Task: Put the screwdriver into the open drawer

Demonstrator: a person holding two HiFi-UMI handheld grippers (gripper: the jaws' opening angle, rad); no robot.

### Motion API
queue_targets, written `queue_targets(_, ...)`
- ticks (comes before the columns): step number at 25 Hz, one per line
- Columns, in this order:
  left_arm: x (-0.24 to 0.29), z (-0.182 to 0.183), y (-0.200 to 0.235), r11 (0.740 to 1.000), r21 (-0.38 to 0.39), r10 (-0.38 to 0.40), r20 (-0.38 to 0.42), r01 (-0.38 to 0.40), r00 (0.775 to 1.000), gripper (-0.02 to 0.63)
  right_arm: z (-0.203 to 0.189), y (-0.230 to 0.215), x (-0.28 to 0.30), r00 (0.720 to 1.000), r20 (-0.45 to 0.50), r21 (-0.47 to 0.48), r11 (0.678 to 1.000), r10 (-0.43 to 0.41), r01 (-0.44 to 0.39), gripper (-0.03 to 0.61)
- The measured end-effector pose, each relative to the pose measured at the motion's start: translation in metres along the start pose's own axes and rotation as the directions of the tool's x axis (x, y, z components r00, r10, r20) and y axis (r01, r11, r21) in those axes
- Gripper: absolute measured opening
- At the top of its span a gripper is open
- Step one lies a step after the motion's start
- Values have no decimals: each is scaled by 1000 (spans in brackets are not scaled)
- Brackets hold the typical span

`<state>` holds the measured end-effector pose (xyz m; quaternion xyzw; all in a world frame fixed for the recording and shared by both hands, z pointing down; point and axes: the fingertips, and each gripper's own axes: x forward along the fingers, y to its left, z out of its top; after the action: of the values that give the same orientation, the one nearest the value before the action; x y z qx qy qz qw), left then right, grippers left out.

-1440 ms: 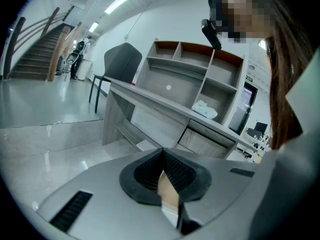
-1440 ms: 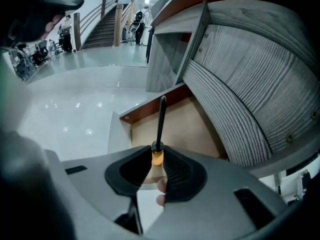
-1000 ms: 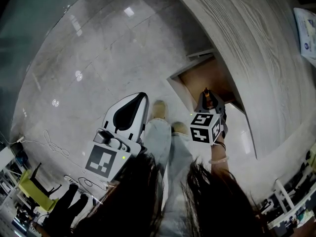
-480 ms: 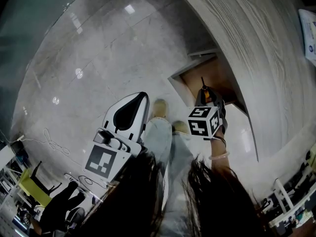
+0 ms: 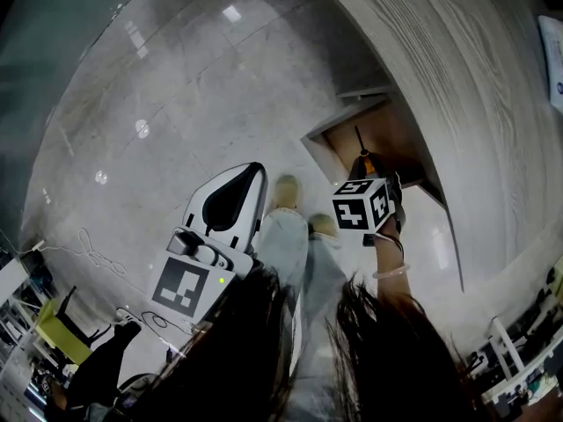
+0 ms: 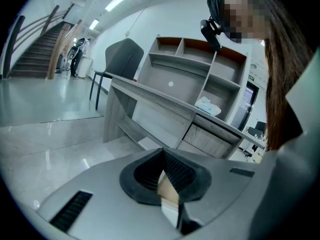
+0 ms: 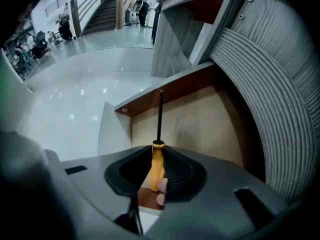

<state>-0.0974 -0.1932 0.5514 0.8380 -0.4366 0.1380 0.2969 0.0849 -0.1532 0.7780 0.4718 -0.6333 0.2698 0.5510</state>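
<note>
My right gripper [image 7: 156,173] is shut on the screwdriver [image 7: 159,134], an orange handle with a thin black shaft that points forward over the open drawer [image 7: 195,121]. In the head view the right gripper [image 5: 368,167] hangs above the drawer [image 5: 374,139], the screwdriver [image 5: 359,143] sticking out over its brown wooden bottom. The drawer stands pulled out from a grey ribbed counter [image 5: 440,69]. My left gripper [image 5: 236,193] is shut with nothing in it, low at the left over the floor, and the left gripper [image 6: 165,179] faces the desk from farther off.
Glossy grey floor tiles [image 5: 158,104] spread left of the counter. The person's legs and shoes [image 5: 286,196] stand between the grippers. A grey chair [image 6: 120,59] and a shelf unit [image 6: 195,79] stand by the desk. Stairs [image 6: 35,44] rise at far left.
The right gripper with the screwdriver has moved a little forward and up in the view, so that the tip now reaches farther over the open drawer. The left gripper has stayed put.
</note>
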Motion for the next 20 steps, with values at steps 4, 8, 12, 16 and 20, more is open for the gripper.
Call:
queue_targets(4, 1, -1, 3, 1000, 2, 1, -2, -1, 1000, 15, -2, -1, 7, 999, -35, 14, 1000, -10, 11, 86)
queue_targets(8, 1, -4, 3, 1000, 1, 2, -7, -2, 1000, 15, -2, -2, 11, 997, -73, 31, 999, -25, 28, 86)
queue_targets(12, 2, -6, 2, 1000, -2, -1, -11, 1, 1000, 15, -2, -2, 14, 995, -96, 39, 999, -27, 31, 86)
queue_targets(16, 3, -6, 2, 1000, 0, -5, -17, 5, 1000, 15, -2, -2, 15, 994, -101, 35, 998, -39, 43, 83)
queue_targets(20, 4, -5, 3, 1000, 2, -4, -18, 4, 1000, 15, -2, -2, 17, 993, -101, 11, 998, -58, 59, 69)
